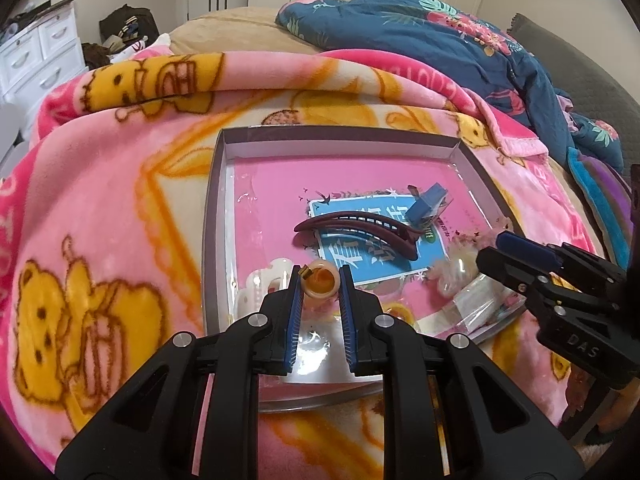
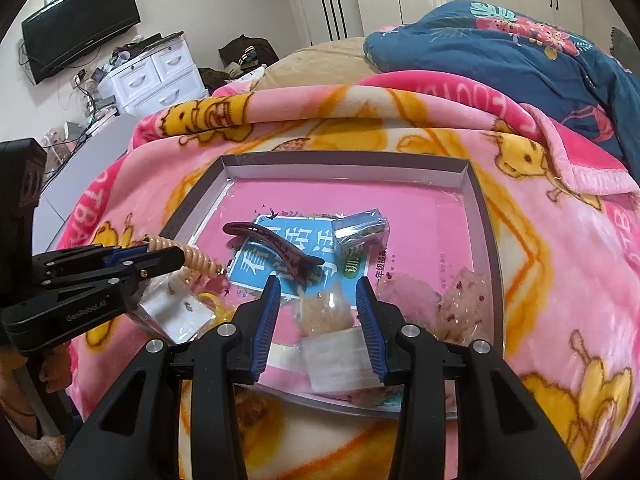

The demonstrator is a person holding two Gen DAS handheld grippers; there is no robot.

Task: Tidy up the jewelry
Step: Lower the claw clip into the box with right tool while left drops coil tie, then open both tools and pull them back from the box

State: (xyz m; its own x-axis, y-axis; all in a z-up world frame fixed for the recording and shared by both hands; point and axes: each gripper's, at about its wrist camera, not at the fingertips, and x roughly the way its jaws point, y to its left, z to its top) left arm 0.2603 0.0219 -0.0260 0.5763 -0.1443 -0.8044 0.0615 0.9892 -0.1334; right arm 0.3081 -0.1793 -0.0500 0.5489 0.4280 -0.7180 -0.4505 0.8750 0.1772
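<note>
A shallow grey box lid (image 1: 340, 133) lies on the pink blanket and holds jewelry and hair pieces. My left gripper (image 1: 320, 276) is shut on a peach spiral hair tie (image 1: 320, 280) and holds it over the lid's near left part; the hair tie also shows in the right wrist view (image 2: 192, 258). My right gripper (image 2: 318, 288) is open above a pale fluffy scrunchie (image 2: 328, 312) and a clear packet (image 2: 340, 360). A dark maroon hair clip (image 1: 360, 226) lies on a blue card. A small blue-grey boxed item (image 2: 360, 232) sits behind it.
A white claw clip (image 1: 260, 284) lies at the lid's left. A clear bag with earrings (image 2: 176, 312) sits under the left gripper. A sequin scrunchie (image 2: 464, 300) is at the lid's right. A blue floral quilt (image 1: 440, 40) is bunched behind. White drawers (image 2: 156, 76) stand at the far left.
</note>
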